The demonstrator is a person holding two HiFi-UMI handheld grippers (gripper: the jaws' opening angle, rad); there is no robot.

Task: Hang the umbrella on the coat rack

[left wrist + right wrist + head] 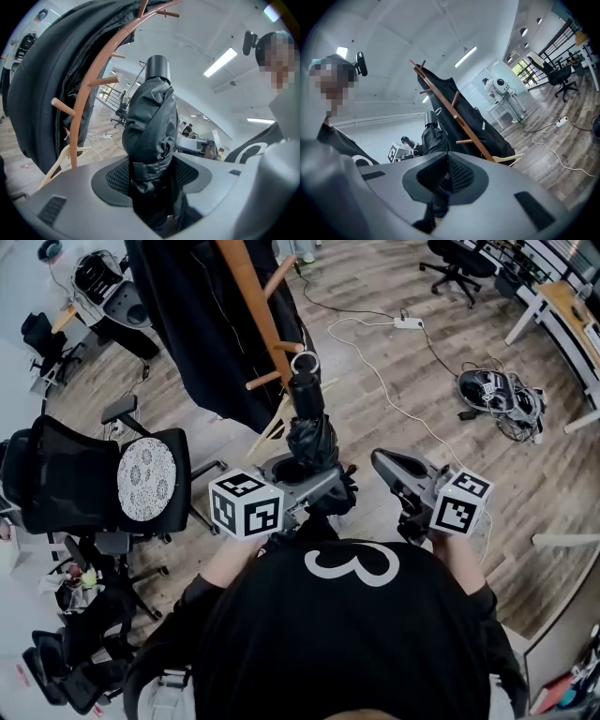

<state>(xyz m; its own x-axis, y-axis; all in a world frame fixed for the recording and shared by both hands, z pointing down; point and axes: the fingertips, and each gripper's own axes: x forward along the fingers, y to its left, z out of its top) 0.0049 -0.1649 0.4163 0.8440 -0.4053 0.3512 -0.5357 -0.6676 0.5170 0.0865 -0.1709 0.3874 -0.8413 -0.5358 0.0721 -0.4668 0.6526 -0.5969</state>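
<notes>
My left gripper (309, 482) has its jaws clenched on the folded black fabric umbrella (310, 427), held upright with the cylindrical end up. Its lower end is hidden beneath the jaws. The brown wooden coat rack (259, 307), draped with a black coat (192, 320), stands near at eleven o'clock, base obscured. My right gripper (401, 482), at three o'clock, has its jaws pressed together, empty.

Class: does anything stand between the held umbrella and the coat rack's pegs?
Nothing visible does. The umbrella, clamped in the left tool, faces a bare peg; the black coat hangs on the coat rack's far side.
</notes>
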